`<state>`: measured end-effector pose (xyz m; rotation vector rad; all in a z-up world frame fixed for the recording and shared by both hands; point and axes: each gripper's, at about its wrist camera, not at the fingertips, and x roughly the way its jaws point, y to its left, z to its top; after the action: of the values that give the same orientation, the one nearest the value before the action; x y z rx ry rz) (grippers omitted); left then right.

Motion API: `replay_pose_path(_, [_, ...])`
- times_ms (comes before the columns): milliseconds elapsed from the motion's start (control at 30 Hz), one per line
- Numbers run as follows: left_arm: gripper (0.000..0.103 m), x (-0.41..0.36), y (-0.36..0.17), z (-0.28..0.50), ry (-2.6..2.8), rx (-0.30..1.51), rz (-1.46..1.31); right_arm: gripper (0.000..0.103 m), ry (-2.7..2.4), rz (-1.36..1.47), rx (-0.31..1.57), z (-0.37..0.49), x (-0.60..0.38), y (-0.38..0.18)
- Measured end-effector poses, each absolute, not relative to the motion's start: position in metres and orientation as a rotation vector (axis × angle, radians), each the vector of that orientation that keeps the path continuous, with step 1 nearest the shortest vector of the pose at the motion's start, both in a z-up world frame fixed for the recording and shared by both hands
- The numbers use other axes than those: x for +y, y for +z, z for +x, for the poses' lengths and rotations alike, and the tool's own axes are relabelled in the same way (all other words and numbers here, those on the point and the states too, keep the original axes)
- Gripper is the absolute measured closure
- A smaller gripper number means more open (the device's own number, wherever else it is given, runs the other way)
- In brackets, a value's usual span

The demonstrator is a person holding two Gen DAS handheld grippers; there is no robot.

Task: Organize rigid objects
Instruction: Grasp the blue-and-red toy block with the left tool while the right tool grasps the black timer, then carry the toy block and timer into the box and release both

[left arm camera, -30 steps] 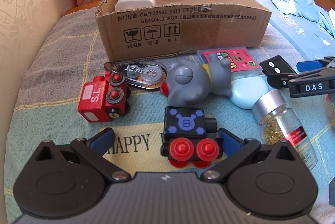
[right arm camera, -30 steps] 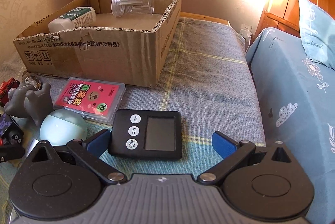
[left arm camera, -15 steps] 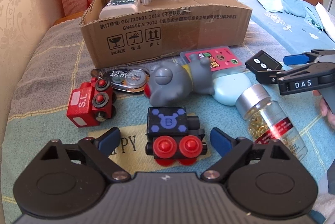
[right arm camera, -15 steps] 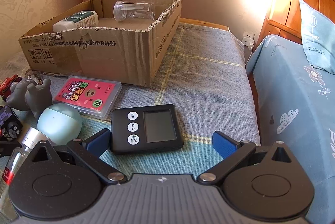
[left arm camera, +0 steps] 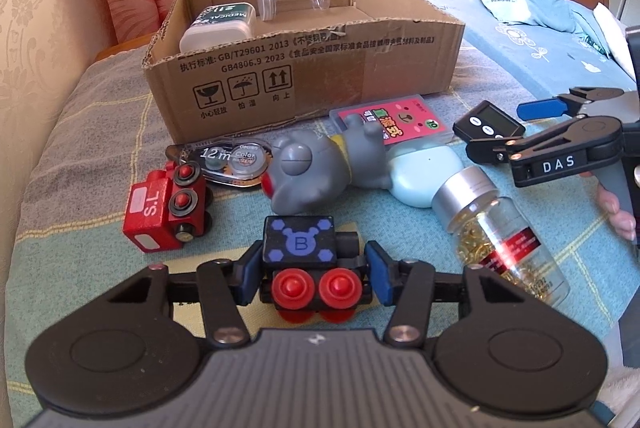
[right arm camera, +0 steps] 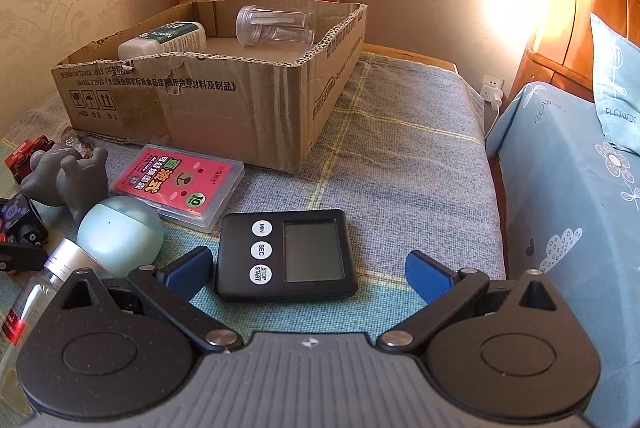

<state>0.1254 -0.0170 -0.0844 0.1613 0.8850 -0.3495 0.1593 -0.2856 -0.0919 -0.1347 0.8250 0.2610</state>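
A black toy train car [left arm camera: 308, 260] with a blue "B" top and red wheels lies on the blanket in the left wrist view. My left gripper [left arm camera: 314, 278] has its jaws closing, and the blue pads [left arm camera: 249, 274] touch both sides of the car. In the right wrist view a black digital timer [right arm camera: 286, 256] lies flat between the spread fingers of my right gripper [right arm camera: 308, 268], close to the left pad, untouched. The cardboard box [left arm camera: 360, 68] behind holds a white bottle [left arm camera: 218, 26] and a clear jar [left arm camera: 292, 0].
Scattered before the box are a red toy train [left arm camera: 164, 208], a correction tape [left arm camera: 232, 162], a grey rubber figure [left arm camera: 316, 164], a pink card case [left arm camera: 400, 120], a pale blue ball [right arm camera: 120, 232] and a glass bottle [left arm camera: 496, 232] of gold bits. A blue bed [right arm camera: 572, 208] borders the right.
The left gripper's fingers have drawn in from wide apart onto the sides of the black train car. The right gripper has stayed spread around the timer.
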Motion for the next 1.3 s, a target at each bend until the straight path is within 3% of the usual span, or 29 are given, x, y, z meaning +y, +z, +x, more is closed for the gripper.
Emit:
replay_pose_path(100, [0.05,-0.017,-0.085,0.125,-0.345,0.883,0.16,0.001,0.293,-0.152,0.822,0.162,-0.281,-0.091])
replay_pose_path(367, [0.05,-0.017,-0.085,0.126,-0.346,0.881,0.161,0.029,0.309,-0.153,0.82,0.156,-0.277,-0.083])
replay_pose_path(1300, [0.053,-0.005,-0.071,0.117,-0.372,0.918,0.194,0.029,0.318,-0.225,0.833,0.141,-0.275,-0.057])
